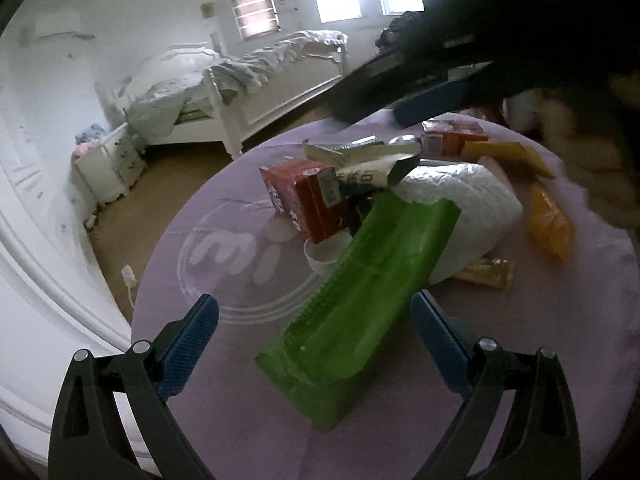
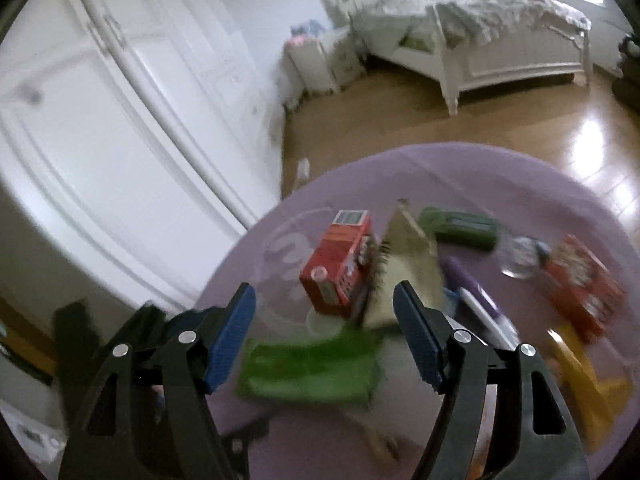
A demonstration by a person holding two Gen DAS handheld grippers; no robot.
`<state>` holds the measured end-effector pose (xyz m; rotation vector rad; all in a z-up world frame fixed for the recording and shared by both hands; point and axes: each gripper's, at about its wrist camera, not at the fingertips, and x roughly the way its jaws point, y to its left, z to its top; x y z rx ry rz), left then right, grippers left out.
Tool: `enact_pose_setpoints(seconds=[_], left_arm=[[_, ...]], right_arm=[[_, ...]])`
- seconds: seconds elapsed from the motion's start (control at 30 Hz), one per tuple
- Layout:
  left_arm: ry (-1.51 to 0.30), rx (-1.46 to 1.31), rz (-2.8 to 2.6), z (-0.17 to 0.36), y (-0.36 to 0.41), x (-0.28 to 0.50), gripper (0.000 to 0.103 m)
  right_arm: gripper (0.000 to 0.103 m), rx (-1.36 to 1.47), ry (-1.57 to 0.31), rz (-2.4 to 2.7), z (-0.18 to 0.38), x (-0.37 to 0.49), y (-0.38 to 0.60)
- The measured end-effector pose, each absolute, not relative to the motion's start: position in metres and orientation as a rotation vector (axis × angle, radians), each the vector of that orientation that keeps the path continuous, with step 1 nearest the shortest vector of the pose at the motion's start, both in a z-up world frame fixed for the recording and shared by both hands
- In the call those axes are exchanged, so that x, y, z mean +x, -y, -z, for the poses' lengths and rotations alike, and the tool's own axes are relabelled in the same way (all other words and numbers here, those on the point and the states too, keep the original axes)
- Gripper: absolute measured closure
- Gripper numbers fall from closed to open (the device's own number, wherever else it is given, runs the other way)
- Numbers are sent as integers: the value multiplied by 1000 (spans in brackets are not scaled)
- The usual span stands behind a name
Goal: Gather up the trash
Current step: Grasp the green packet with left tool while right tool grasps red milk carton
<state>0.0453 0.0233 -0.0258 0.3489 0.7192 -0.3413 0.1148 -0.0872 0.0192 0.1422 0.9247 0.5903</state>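
Trash lies on a round table with a lilac cloth [image 1: 224,240]. A green wrapper [image 1: 360,304] lies nearest, between the open fingers of my left gripper [image 1: 316,312]. Behind it stand a red carton [image 1: 304,200], a white bag [image 1: 468,208], orange packets [image 1: 548,220] and a gold wrapper [image 1: 486,272]. My right gripper [image 2: 326,312] is open and empty above the green wrapper [image 2: 308,368] and the red carton [image 2: 340,264]; it also shows dark and blurred at the top right of the left wrist view [image 1: 420,88].
A second red box [image 2: 584,284], a green packet [image 2: 460,224], a purple-and-white item [image 2: 476,300] and a small white cup [image 1: 324,252] lie on the table. A white bed [image 1: 248,80], a nightstand [image 1: 108,164] and white wardrobe doors [image 2: 120,120] stand beyond on a wooden floor.
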Motion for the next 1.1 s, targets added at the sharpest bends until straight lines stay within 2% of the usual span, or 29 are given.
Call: enact_pose_setpoints(seconds=[0.1,0.13,0.23,0.27,0.4,0.43,0.47,0.5,0.63,0.9,1.07,1.1], left_arm=[[-722,358,395,35,-25,39,7],[-723,365,409,39,-27,35,6],[-769,390,447,49,-22,46,6],[-778,401,462,50,-20,50,6],[-824,401,490,57,-19,64,9],[-849,383,493,59,-21,69,14],[-874,359,502,62,-24,74,31],[-893,340,503,65,-27,80,36],[-903,273,518,65,-33,86,41],[-846,79,466,46,-40,60,59],[-807,-39,425,28,-27,25,64],[-800,-47,425,25,-22,20,74]], right_arm=[[32,77,-970,-564,-7,135,58],[36,51,-985,-546,0,141,51],[66,-10,-1012,-484,13,151,45],[68,-1,-1006,-476,14,151,48],[71,117,-947,-508,4,141,76],[71,139,-932,-516,0,135,81],[71,169,-910,-526,-6,126,92],[71,196,-888,-535,-13,115,103],[71,291,-847,-551,-24,83,139],[71,367,-809,-525,-17,32,190],[71,416,-790,-519,-6,8,218],[71,425,-786,-516,-5,3,222]])
